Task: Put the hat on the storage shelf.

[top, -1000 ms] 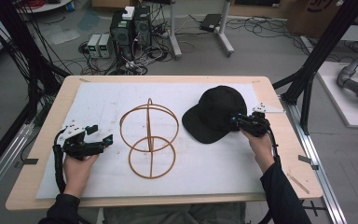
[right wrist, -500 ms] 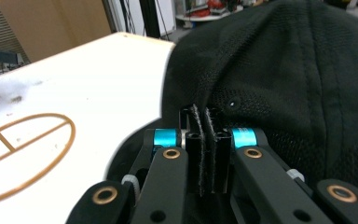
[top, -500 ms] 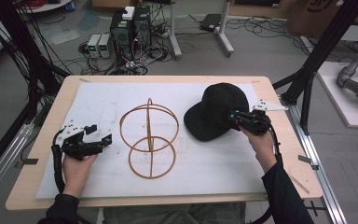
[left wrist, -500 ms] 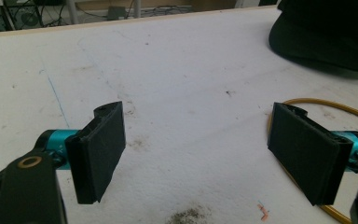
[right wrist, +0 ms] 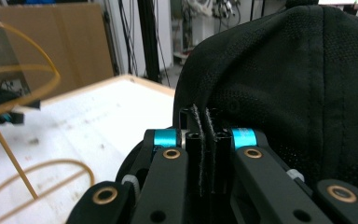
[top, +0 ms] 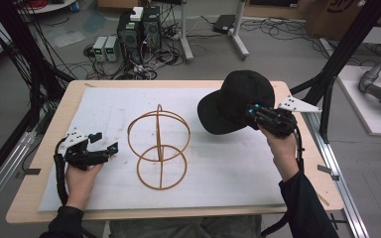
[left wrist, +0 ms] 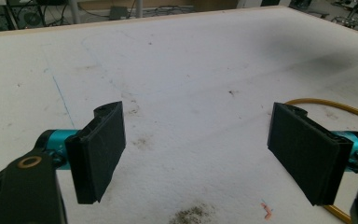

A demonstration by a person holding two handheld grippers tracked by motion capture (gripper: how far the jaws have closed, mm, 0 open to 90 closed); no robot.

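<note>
Cap and wire frame shared the counter in the high view, and the frame served as the landmark. The black cap hung to the right of the frame and slightly beyond it, tilted with its brim toward the frame and seemingly raised off the white sheet. The right tongs met the cap at its right rear edge, on the side away from the frame, with the person's right hand behind them. The left tongs rested to the left of the frame, well apart from the cap, jaws spread and pointing toward the frame, held by the left hand.

In the left gripper view, the left tongs stood released, their two black pads wide apart with bare white sheet between them. A curve of the orange frame lay just behind the right-hand pad.

In the right gripper view, the right tongs were clenched, the two pads pressed together on a fold of the cap's fabric. The cap rose directly above and to the right of them, touching the jaws. The frame's orange hoops stood off to the left, apart from the cap.
</note>
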